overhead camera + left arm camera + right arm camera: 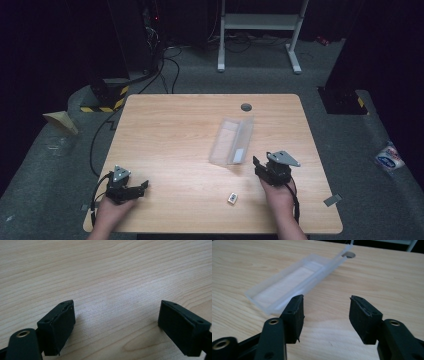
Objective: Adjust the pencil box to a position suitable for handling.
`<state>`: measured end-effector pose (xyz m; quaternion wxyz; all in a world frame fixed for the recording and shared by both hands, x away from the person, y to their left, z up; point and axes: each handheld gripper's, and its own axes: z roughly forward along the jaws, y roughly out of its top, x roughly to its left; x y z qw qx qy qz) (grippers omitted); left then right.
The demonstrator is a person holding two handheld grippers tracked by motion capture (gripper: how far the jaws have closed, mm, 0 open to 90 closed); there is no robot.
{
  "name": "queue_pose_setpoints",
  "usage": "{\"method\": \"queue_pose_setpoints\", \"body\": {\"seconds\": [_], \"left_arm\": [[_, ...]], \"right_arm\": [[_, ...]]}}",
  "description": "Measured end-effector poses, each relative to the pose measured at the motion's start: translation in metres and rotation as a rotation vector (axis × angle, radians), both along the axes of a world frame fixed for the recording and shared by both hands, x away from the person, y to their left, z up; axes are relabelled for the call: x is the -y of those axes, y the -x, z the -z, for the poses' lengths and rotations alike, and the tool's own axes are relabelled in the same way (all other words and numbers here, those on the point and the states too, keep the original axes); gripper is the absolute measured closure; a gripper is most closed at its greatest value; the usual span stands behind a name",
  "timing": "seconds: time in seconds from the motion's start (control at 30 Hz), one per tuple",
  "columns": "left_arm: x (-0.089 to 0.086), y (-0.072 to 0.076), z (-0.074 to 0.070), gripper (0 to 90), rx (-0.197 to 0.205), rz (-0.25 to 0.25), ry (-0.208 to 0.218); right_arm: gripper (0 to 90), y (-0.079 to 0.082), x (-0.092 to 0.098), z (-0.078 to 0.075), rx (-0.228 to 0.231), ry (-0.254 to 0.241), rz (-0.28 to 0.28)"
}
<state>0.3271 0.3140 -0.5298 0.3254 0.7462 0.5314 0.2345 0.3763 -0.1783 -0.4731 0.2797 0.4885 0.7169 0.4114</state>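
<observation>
Nothing is held between the jaws of the right gripper (325,315), which stand partly apart above the bench (165,125), just beside the near end of a clear plastic case (294,280) lying open there. The left gripper (117,322) is spread wide over bare wood. The case is judged light, thin, slippery and easily cracked; it is best taken by a long edge.

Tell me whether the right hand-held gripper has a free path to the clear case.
Probably yes: the right hand-held gripper is open with nothing between its jaws, and only bare table lies between it and the clear case.
</observation>
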Motion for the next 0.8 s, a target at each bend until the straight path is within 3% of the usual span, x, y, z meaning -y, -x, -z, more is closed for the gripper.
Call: {"method": "queue_pose_setpoints", "body": {"seconds": [0.33,0.8], "left_arm": [[0.000,0.001,0.000,15.2,0.001,-0.006,0.002],[0.000,0.000,0.000,15.4,0.001,-0.005,0.005]], "right_arm": [[59.8,-0.012,-0.043,-0.001,-0.009,-0.008,-0.067],[63.0,-0.015,-0.043,0.011,-0.041,-0.008,-0.046]]}}
